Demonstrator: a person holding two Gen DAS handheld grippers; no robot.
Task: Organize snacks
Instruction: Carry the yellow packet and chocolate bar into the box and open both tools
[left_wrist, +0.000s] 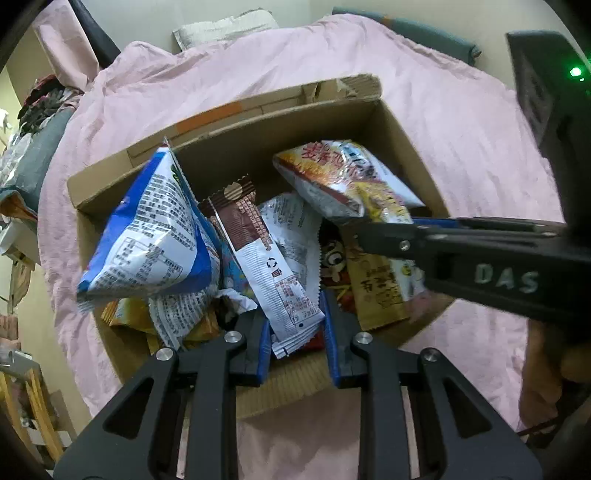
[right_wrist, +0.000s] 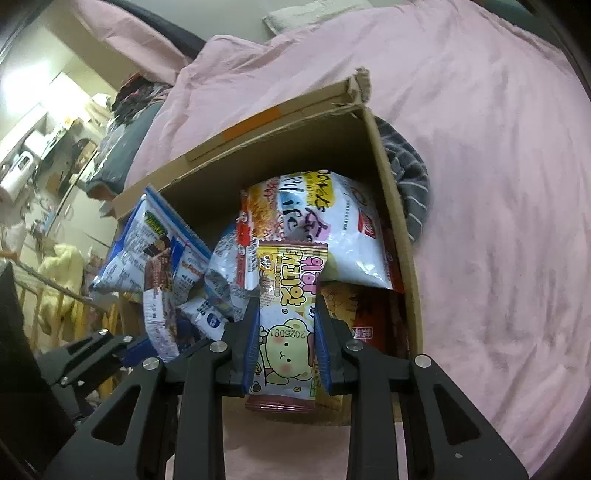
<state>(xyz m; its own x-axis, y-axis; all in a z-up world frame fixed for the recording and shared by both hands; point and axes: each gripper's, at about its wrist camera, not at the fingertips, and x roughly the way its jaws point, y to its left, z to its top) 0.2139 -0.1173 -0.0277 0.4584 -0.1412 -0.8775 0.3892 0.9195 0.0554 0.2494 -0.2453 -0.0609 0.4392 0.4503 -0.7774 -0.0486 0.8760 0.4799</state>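
Note:
An open cardboard box (left_wrist: 402, 133) full of snack packs sits on a pink bed. My left gripper (left_wrist: 295, 325) is shut on a brown and white wafer pack (left_wrist: 266, 266) that stands tilted over the box's near side. A blue and white chip bag (left_wrist: 155, 236) leans at the left. My right gripper (right_wrist: 284, 328) is shut on a yellow and pink pack with a bear (right_wrist: 286, 332), held above the box (right_wrist: 402, 236). In the left wrist view the right gripper (left_wrist: 373, 236) reaches in from the right over the box. A white snack bag (right_wrist: 332, 229) lies behind it.
The pink quilt (left_wrist: 461, 122) surrounds the box on all sides. A grey striped cloth (right_wrist: 410, 177) lies by the box's right wall. Cluttered shelves and furniture (right_wrist: 48, 155) stand past the bed's left edge. A pillow (left_wrist: 221, 29) lies at the head.

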